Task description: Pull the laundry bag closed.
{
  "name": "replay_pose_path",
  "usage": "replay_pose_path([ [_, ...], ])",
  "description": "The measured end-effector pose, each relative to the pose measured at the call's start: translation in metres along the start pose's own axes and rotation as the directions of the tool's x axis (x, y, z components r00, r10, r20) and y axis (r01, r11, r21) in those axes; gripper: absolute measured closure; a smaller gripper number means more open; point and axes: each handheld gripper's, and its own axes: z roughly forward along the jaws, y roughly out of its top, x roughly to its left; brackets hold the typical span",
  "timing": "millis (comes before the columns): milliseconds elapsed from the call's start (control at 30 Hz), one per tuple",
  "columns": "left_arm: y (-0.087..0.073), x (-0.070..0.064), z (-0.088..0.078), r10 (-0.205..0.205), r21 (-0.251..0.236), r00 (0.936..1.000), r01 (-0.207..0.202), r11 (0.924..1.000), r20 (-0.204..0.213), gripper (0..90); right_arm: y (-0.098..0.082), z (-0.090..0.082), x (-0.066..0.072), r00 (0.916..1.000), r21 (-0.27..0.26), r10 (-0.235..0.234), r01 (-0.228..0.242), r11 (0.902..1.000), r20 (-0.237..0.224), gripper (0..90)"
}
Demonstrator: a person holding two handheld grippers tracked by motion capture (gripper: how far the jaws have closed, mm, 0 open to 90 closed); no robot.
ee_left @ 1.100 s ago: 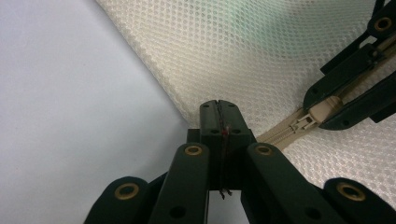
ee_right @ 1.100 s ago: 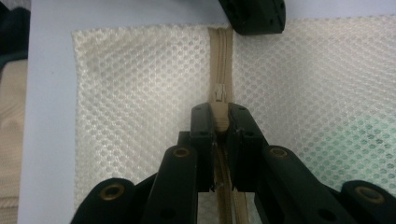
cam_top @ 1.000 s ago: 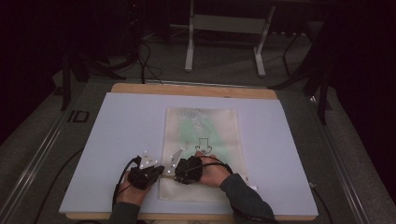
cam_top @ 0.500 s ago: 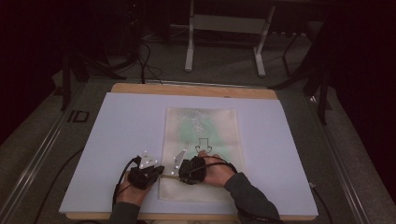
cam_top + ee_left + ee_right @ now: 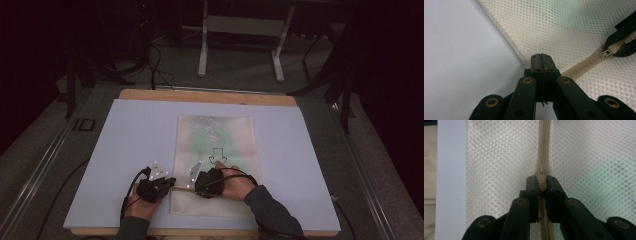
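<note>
mesh bag (image 5: 216,150) mid-table, white mat (image 5: 135,135) open either side

A pale blue sheet (image 5: 130,150) covers a wooden tabletop (image 5: 207,96), whose bare edge shows at 12 o'clock. Beyond it, a white metal stand (image 5: 240,30) rests on grey carpet (image 5: 240,70). Black cables (image 5: 155,65) trail at 11 o'clock.

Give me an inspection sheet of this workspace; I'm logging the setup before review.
Surface: white board on a wooden table.
Job's things: mesh zipper bag lying flat; zipper pull.
Clutter: nothing seen.
Grippers: left hand-held gripper shut on the mesh zipper bag's edge; right hand-held gripper shut on the zipper pull.
Cables: a black cable loops from the left hand-held gripper.
Surroundings: dark floor, white stand legs.
</note>
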Motion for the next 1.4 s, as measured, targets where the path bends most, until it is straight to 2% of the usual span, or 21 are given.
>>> replay_pose_path([
  [600, 0.000, 0.001, 0.000, -0.010, 0.000, 0.9999, 0.010, 1.0000, 0.004, 89.4, -0.010, -0.006, 0.000, 1.0000, 0.011, 0.000, 0.000, 0.9999, 0.003, 82.2],
  [900, 0.000, 0.001, 0.000, -0.011, 0.002, 0.9999, 0.011, 0.9999, 0.007, 89.4, -0.014, -0.009, 0.001, 1.0000, 0.039, -0.008, 0.007, 0.9992, 0.005, 82.3],
  [1400, 0.000, 0.001, 0.000, -0.014, 0.002, 0.9999, 0.014, 0.9999, 0.009, 89.4, -0.024, -0.015, 0.001, 1.0000, 0.051, -0.003, 0.003, 0.9987, 0.007, 82.2],
])
